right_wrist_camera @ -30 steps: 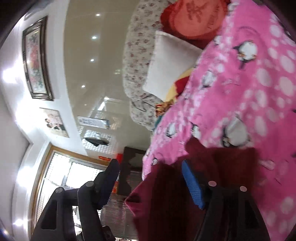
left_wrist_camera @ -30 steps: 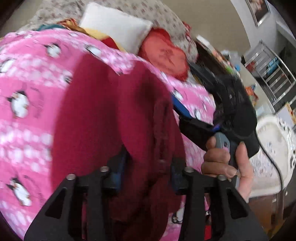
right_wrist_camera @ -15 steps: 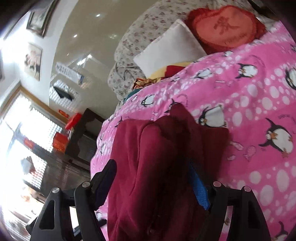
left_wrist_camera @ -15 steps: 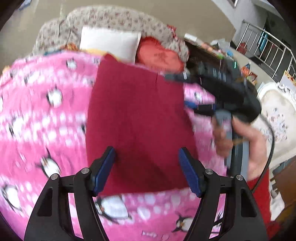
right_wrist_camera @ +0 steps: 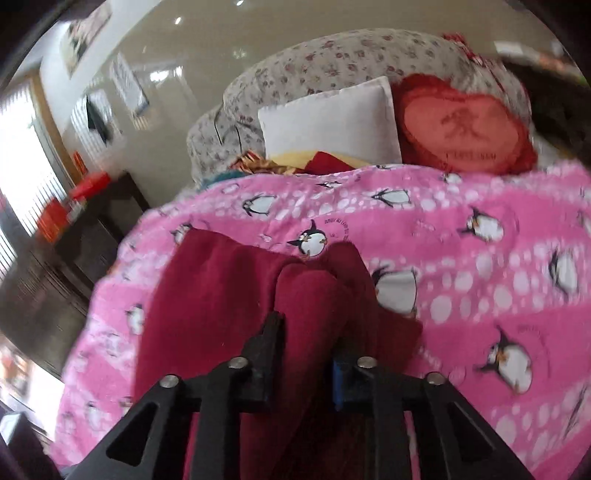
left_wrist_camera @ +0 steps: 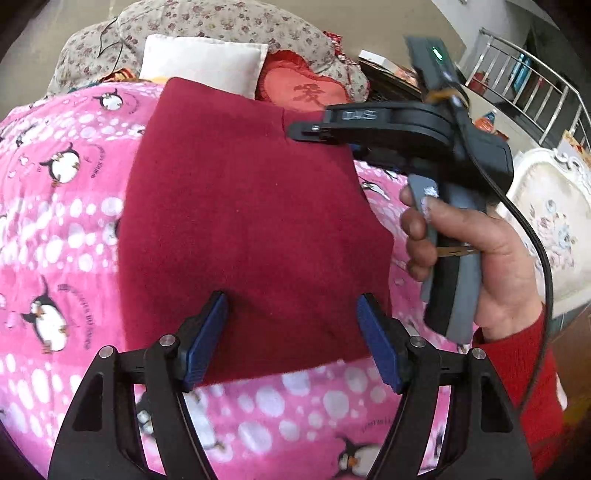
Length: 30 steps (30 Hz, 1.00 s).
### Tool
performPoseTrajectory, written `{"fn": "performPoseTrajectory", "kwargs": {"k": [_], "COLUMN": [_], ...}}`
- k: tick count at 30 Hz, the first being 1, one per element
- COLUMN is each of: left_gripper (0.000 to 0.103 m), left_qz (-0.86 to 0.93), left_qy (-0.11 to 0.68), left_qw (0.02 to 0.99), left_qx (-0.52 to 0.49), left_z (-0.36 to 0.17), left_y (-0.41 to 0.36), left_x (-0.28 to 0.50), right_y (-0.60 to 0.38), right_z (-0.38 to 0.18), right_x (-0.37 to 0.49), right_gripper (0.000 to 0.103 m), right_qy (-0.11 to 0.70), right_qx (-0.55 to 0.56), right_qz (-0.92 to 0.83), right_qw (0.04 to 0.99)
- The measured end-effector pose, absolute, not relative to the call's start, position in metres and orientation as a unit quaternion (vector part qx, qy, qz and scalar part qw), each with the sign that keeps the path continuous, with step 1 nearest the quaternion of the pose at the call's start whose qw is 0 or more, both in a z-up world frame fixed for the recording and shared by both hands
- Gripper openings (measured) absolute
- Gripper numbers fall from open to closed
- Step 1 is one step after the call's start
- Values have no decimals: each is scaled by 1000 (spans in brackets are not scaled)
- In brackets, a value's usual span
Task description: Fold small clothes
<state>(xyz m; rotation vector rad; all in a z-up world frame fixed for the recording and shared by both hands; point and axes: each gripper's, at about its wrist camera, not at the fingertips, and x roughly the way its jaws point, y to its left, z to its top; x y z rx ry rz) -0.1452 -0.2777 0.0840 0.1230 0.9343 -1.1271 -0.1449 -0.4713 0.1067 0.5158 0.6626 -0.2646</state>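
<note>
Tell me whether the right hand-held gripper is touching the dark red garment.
Touching. The right wrist view shows the right hand-held gripper shut on a bunched fold of the dark red garment, cloth pinched between its jaws.

A bed carries everything, covered by a pink penguin-print blanket (left_wrist_camera: 66, 236) with white dots. A dark red garment (left_wrist_camera: 240, 221) lies spread on the blanket, filling the middle of the left wrist view from 12 o'clock down to 6 o'clock. At the head of the bed, toward 12 o'clock, a white pillow (left_wrist_camera: 203, 62) leans against floral-print bedding (left_wrist_camera: 221, 22). Just beside the pillow, toward 1 o'clock, sits a red heart-shaped cushion (left_wrist_camera: 306, 88).
</note>
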Motion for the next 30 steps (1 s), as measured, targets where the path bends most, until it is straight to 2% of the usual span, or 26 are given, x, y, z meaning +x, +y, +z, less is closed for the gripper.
{"fn": "performPoseTrajectory", "kwargs": {"k": [1, 2, 5, 7, 15, 16, 17, 19, 24, 30], "left_gripper": [72, 72, 73, 73, 73, 73, 73, 73, 73, 73], "left_qz": [-515, -514, -506, -489, -440, -439, -441, -444, -451, -452], "left_qy": [422, 417, 389, 378, 427, 428, 429, 429, 395, 417], "left_qw": [743, 747, 766, 782, 788, 789, 787, 785, 799, 787], "left_qx": [60, 64, 76, 80, 50, 50, 49, 47, 52, 46], "left_z": [88, 91, 100, 99, 65, 63, 63, 68, 87, 75], "left_y": [-270, -263, -236, -220, -204, -205, -205, -204, -198, -209], "left_x": [-146, -147, -150, -147, -125, -126, -128, -132, -138, -134], "right_y": [-471, -469, -444, -421, -370, -369, -366, -357, -347, -354], "right_z": [111, 118, 134, 134, 72, 68, 66, 69, 111, 69], "right_x": [-157, -174, -216, -229, -220, -216, -212, -211, -244, -239], "right_gripper": [43, 47, 49, 49, 49, 40, 20, 9, 7, 7], "right_qy": [311, 296, 261, 272, 350, 344, 345, 358, 334, 400], "right_qx": [267, 284, 296, 288, 279, 270, 241, 185, 100, 88], "right_qz": [-121, -108, -47, -18, 4, 0, -13, -33, -56, -85], "right_qw": [904, 906, 918, 918, 894, 899, 907, 915, 936, 908]}}
